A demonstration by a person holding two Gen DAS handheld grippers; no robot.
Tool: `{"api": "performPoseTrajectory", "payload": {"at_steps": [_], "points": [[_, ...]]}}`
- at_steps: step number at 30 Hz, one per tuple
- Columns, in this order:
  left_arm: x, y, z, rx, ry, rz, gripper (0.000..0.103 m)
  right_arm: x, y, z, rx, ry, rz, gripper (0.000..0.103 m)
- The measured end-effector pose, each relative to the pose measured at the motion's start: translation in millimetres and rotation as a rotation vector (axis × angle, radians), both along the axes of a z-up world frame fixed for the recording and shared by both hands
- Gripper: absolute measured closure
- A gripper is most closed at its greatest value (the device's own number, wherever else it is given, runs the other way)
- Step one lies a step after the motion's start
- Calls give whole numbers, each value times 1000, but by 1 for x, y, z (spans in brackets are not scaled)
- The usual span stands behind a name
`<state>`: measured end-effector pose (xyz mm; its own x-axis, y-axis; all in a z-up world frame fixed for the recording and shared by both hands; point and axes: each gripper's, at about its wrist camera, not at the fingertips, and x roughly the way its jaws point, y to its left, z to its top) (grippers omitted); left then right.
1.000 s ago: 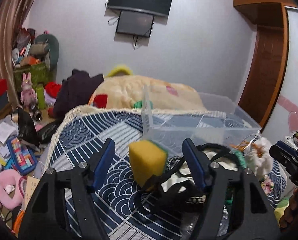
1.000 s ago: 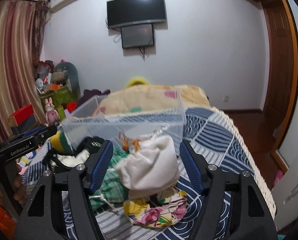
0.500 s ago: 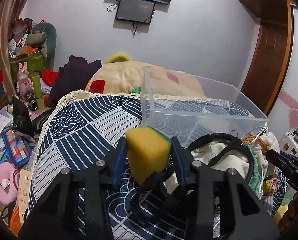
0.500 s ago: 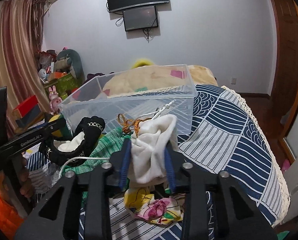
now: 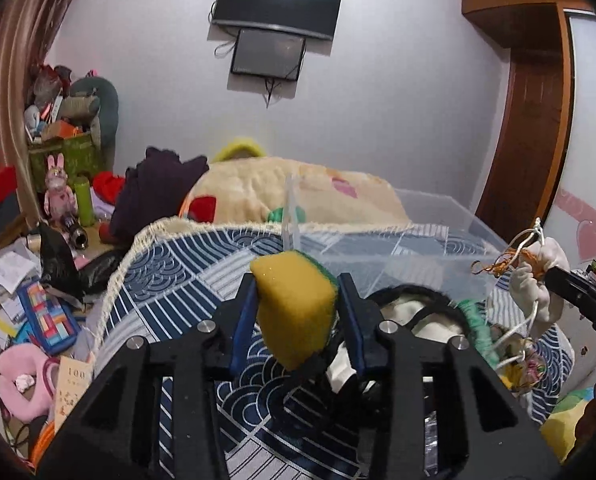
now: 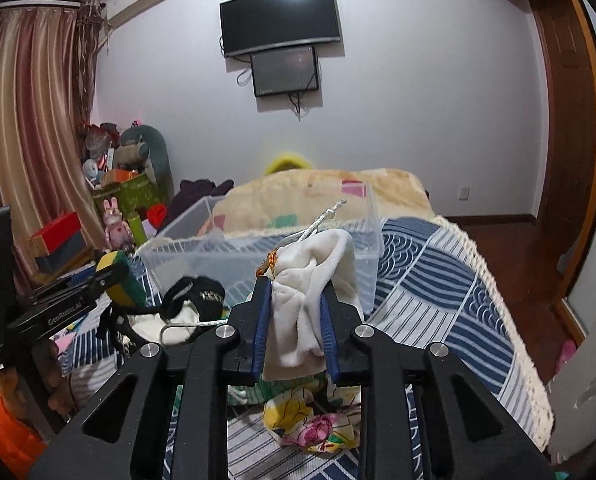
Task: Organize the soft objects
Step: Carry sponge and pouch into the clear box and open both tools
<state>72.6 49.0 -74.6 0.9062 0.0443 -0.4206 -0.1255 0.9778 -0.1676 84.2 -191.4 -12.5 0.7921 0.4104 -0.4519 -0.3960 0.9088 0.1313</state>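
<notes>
A yellow sponge with a green back is pinched between the blue pads of my left gripper and held just above the bed. My right gripper has a white drawstring pouch between its pads, and its jaws are closing on it; the cord and an orange tassel stick up from the pouch. A clear plastic box stands on the bed just beyond both grippers. In the right wrist view the left gripper with the sponge is at the left.
On the blue patterned bed cover lie a black-and-white soft item, a green cloth and a floral cloth. A beige blanket is behind the box. Clutter covers the floor at left.
Both grippers stood open around the sponge and the pouch; both have since shut on them. The sponge and the pouch have risen slightly off the bed.
</notes>
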Motion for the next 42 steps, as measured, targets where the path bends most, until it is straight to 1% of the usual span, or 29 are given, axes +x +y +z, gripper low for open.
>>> {"api": "performPoseTrajectory", "payload": {"at_steps": [5, 10, 13, 21, 24, 28, 32, 36, 39, 42], "points": [[-9, -5, 20, 5, -56, -25, 64, 1, 0, 14, 1, -41, 4, 82], [-7, -13, 37, 28, -98, -52, 64, 4, 4, 27, -12, -86, 0, 82], [-2, -13, 46, 7, -124, -79, 64, 10, 7, 32, -12, -103, -3, 82], [27, -11, 56, -9, -128, -99, 64, 34, 14, 42, -19, -127, -17, 82], [41, -10, 57, -8, -106, -97, 64, 44, 17, 43, -14, -119, -17, 82], [63, -11, 52, 11, -45, -102, 64, 61, 24, 38, -27, -90, -21, 82], [83, -12, 41, 23, 28, -98, 64, 80, 29, 25, -43, -31, -24, 82], [99, -15, 30, 40, 106, -106, 63, 93, 36, 10, -86, 31, -31, 82], [110, -18, 23, 63, 154, -112, 64, 100, 39, -1, -121, 74, -23, 82], [117, -21, 16, 79, 185, -129, 63, 106, 44, -9, -152, 111, -12, 82]]}}
